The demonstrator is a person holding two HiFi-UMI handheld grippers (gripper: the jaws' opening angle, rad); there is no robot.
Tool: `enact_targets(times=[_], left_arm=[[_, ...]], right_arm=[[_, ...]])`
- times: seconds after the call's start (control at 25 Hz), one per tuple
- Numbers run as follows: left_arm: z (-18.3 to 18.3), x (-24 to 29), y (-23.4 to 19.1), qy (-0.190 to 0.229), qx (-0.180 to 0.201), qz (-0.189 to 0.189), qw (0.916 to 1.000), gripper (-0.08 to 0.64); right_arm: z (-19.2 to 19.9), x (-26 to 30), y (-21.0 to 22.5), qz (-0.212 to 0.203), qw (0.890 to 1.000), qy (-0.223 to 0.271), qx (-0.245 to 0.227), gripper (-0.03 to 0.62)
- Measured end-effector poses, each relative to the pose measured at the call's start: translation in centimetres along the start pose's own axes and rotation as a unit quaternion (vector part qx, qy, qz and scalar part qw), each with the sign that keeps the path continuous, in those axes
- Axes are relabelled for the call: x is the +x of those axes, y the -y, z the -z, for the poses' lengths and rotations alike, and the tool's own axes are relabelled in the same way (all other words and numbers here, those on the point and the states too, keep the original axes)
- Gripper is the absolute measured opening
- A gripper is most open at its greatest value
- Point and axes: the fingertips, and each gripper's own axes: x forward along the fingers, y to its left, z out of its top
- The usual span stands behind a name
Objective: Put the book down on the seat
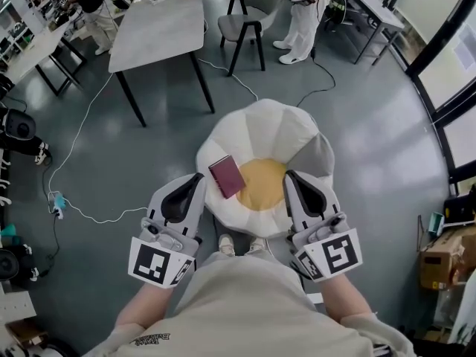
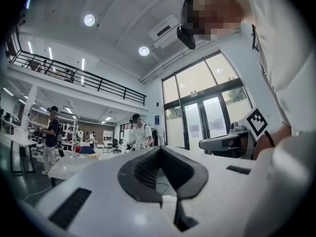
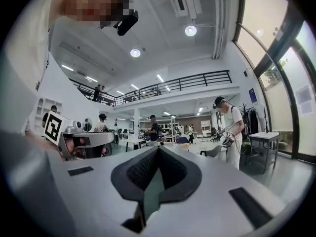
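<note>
A maroon book [image 1: 226, 176] lies flat on the flower-shaped seat [image 1: 260, 125], on a white petal at the left edge of its yellow centre [image 1: 266, 186]. No gripper touches it. My left gripper [image 1: 195, 178] is held just in front of my body, its tip a little to the left of the book, jaws shut and empty. My right gripper [image 1: 291, 175] is on the other side of the yellow centre, also shut with nothing in it. Both gripper views look up into the hall; the left gripper [image 2: 160, 149] and the right gripper [image 3: 158, 148] each show their pads meeting at the tip.
A grey table [image 1: 160, 28] and a dark chair [image 1: 242, 24] stand beyond the seat. A white cable [image 1: 82, 125] runs across the floor to a power strip [image 1: 57, 203] at the left. People stand at the back [image 1: 301, 13]. A cardboard box [image 1: 439, 262] sits at the right.
</note>
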Motion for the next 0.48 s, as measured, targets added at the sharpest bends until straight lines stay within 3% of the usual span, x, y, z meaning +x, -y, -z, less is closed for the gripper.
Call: enact_targets(times=[0.48], left_arm=[[-0.3, 0.6, 0.4, -0.002, 0.006, 0.010, 0.9999, 0.005]], right_arm=[[-0.3, 0.4, -0.6, -0.008, 1.000, -0.003, -0.015, -0.002]])
